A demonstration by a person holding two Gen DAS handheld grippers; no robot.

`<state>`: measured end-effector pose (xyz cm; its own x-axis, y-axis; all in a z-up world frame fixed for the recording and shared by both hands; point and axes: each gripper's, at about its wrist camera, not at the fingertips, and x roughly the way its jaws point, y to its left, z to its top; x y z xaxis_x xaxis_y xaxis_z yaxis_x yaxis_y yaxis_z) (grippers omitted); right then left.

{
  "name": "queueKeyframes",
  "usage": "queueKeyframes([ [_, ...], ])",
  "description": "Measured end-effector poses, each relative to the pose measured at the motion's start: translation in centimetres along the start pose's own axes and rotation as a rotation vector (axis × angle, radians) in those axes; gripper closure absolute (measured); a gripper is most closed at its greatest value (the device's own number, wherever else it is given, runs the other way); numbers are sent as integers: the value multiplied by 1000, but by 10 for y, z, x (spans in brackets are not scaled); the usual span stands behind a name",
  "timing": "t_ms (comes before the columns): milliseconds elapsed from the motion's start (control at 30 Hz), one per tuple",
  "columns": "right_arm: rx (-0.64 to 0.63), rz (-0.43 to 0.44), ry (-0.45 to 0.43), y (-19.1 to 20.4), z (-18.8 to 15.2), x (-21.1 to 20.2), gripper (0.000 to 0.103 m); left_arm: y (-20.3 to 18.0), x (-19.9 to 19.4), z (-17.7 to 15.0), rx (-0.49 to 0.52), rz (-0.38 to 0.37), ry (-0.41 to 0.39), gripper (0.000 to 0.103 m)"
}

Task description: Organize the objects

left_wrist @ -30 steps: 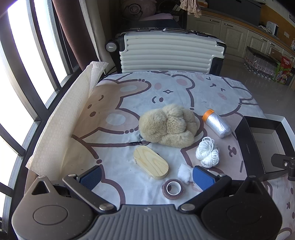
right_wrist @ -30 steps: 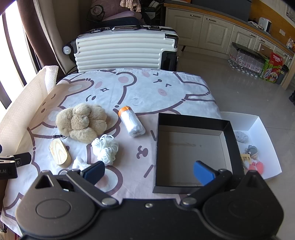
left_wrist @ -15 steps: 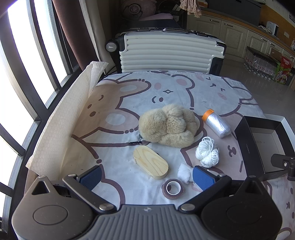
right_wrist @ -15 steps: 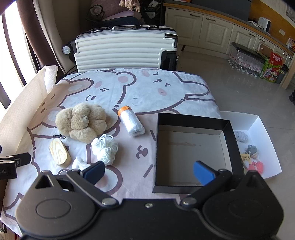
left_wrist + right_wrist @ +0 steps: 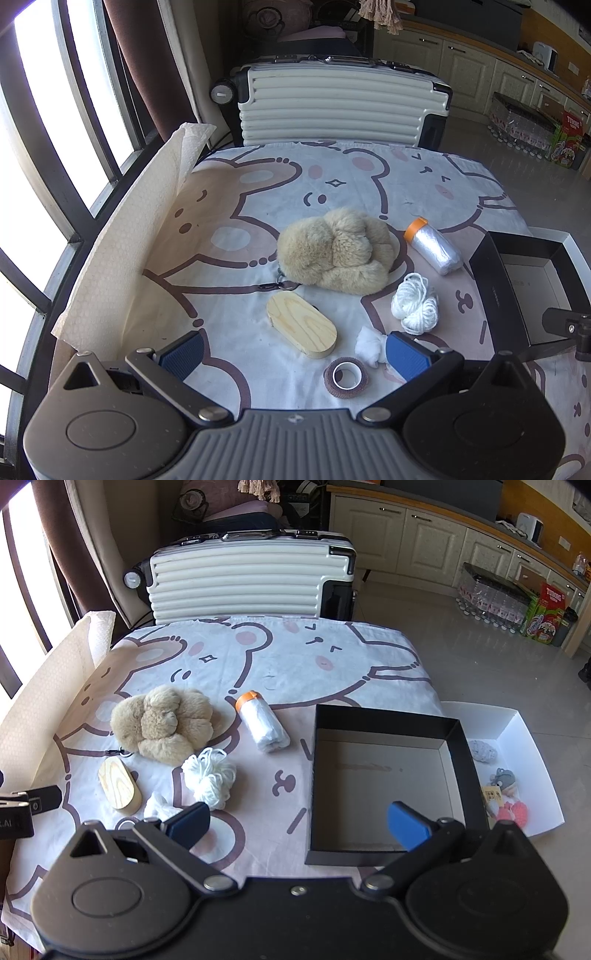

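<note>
Both grippers, left gripper [image 5: 293,352] and right gripper [image 5: 298,821], are spread and empty. The tape roll [image 5: 346,377] lies just ahead, between the left fingers; the cotton wad [image 5: 367,347] touching one pad risks being pinched too.

The left claw [image 5: 293,354] was held level and pointed forward, its two blue-padded fingers [image 5: 404,354] spread wide apart with nothing between them. The right claw [image 5: 297,823] was in the same attitude, fingers [image 5: 408,823] likewise spread wide and gripping nothing. Neither claw was in contact with any item. In the left wrist view, part of the right claw's black body showed at the right edge; in the right wrist view, part of the left claw's body showed at the left edge.
</note>
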<state>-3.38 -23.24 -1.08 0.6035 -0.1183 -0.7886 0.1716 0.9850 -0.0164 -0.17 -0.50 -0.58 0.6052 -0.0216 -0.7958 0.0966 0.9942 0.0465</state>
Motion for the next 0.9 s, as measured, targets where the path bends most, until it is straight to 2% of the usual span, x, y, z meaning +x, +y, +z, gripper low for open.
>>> queueKeyframes([
  [467,16,7,7,3,7,-8,0,-2,-8,17,9,19,0,0],
  [700,81,42,-15,5,37,-21,0,-7,-16,39,27,24,-16,0],
  [900,71,40,-55,13,74,-31,0,-11,-16,66,25,33,-33,0],
])
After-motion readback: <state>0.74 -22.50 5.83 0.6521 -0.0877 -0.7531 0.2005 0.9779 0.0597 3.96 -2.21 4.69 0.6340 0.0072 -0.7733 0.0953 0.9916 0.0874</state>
